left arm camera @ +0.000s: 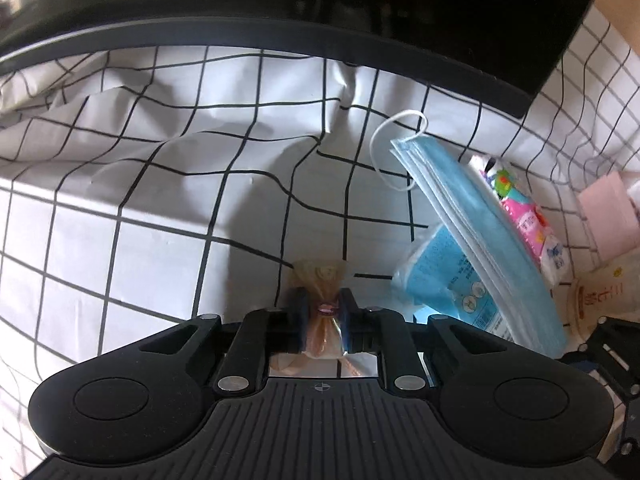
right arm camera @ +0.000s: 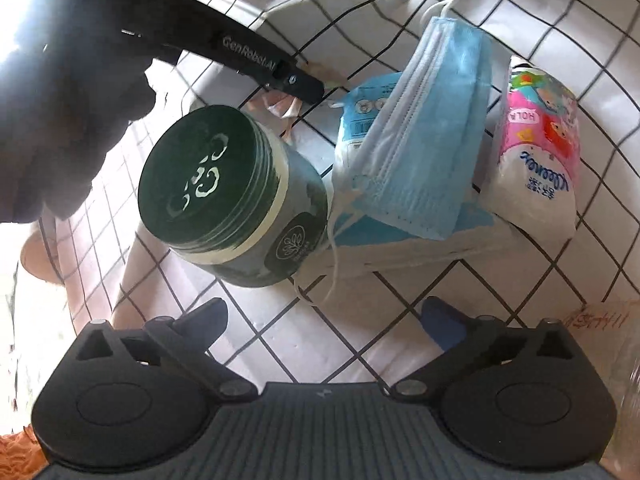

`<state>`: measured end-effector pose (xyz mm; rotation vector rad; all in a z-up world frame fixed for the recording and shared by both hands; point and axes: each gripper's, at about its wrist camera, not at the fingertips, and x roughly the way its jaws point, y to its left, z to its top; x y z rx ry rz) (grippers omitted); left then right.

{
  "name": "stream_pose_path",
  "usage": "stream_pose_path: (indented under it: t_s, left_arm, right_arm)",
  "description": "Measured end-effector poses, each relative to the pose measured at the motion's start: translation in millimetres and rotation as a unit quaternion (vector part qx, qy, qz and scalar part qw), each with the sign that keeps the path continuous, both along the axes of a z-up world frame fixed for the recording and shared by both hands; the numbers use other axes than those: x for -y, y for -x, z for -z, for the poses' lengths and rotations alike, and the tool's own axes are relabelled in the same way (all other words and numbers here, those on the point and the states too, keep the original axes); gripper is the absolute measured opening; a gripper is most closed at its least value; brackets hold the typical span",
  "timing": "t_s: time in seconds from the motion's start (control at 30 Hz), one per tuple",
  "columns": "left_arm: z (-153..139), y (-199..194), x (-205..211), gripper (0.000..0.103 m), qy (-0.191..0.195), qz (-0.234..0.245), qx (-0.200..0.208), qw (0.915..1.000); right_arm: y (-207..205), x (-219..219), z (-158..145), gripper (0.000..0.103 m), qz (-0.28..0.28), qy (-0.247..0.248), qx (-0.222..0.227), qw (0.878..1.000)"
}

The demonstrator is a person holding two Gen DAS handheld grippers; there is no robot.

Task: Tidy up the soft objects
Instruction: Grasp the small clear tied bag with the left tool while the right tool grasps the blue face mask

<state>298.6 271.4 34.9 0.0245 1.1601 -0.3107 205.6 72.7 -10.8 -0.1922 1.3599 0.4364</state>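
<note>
Judging by how things lie, the sorting looks partly done: a stack of blue face masks (right arm camera: 436, 128), a blue-and-white packet (right arm camera: 360, 120) under it and a pink tissue pack (right arm camera: 540, 152) lean together at one to two o'clock in the right wrist view, on the checked cloth (right arm camera: 280, 340). Left to place is a small tan pouch (left arm camera: 320, 316), cinched at its neck by a pink tie, clamped between the closed fingers of the left gripper (left arm camera: 324, 320) at six o'clock in its own view, at or just above the cloth. It looks thin, crinkly and limp. The right gripper (right arm camera: 324, 320) is spread apart, holding nothing, with a dark green jar (right arm camera: 224, 196) lying tilted at eleven o'clock just beside the masks.
</note>
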Motion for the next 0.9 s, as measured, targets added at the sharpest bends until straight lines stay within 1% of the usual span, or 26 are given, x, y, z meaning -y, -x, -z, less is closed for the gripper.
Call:
stream_pose_path:
  t_s: [0.03,0.07,0.1,0.2,0.27,0.33,0.4,0.47,0.5,0.53,0.6,0.67,0.77,0.83,0.9]
  left_arm:
    - [0,2,-2,0.017,0.002,0.001,0.005,1.0000]
    - [0,4,-3,0.016,0.003,0.003,0.011,0.9999]
    - [0,8,-1,0.016,0.003,0.003,0.016,0.9999]
    - [-4,19,-2,0.015,0.009,0.008,0.025,0.9996]
    - [-9,26,-1,0.015,0.020,0.009,0.033,0.9992]
    - [-20,34,-4,0.015,0.034,0.008,0.048,0.9983]
    - [-29,40,-7,0.015,0.049,0.005,0.062,0.9969]
    - [-34,43,-9,0.015,0.059,-0.001,0.071,0.9958]
    - [-37,44,-10,0.015,0.062,-0.005,0.074,0.9953]
    - [-39,46,-12,0.015,0.064,-0.006,0.077,0.9949]
    - [-43,49,-15,0.015,0.070,-0.011,0.081,0.9942]
    - [-45,53,-18,0.015,0.073,-0.015,0.084,0.9937]
    - [-46,58,-23,0.015,0.080,-0.022,0.089,0.9926]
    - [-46,61,-29,0.015,0.086,-0.028,0.089,0.9919]
    - [-44,60,-33,0.015,0.090,-0.036,0.085,0.9917]
  right_arm:
    - [-2,-1,0,0.102,-0.011,0.002,-0.006,1.000]
    - [-2,1,-2,0.099,-0.016,-0.004,-0.008,1.000]
    - [-2,1,-7,0.091,-0.018,-0.005,0.001,1.000]
    - [16,2,-42,0.090,-0.063,-0.004,0.067,0.996]
    - [23,5,-68,0.090,-0.077,-0.002,0.108,0.991]
    - [18,13,-95,0.090,-0.062,0.001,0.155,0.986]
    - [0,25,-115,0.090,-0.018,0.002,0.180,0.984]
    - [-26,31,-123,0.086,0.035,-0.001,0.171,0.985]
    - [-39,33,-124,0.077,0.061,-0.012,0.157,0.986]
    - [-52,37,-123,0.065,0.085,-0.026,0.136,0.987]
    - [-74,39,-110,0.051,0.118,-0.047,0.090,0.988]
    - [-89,35,-91,0.049,0.152,-0.040,0.062,0.986]
    - [-100,33,-66,0.049,0.172,-0.044,0.026,0.984]
    - [-104,34,-52,0.049,0.182,-0.051,0.009,0.982]
    - [-103,34,-42,0.049,0.190,-0.054,0.002,0.980]
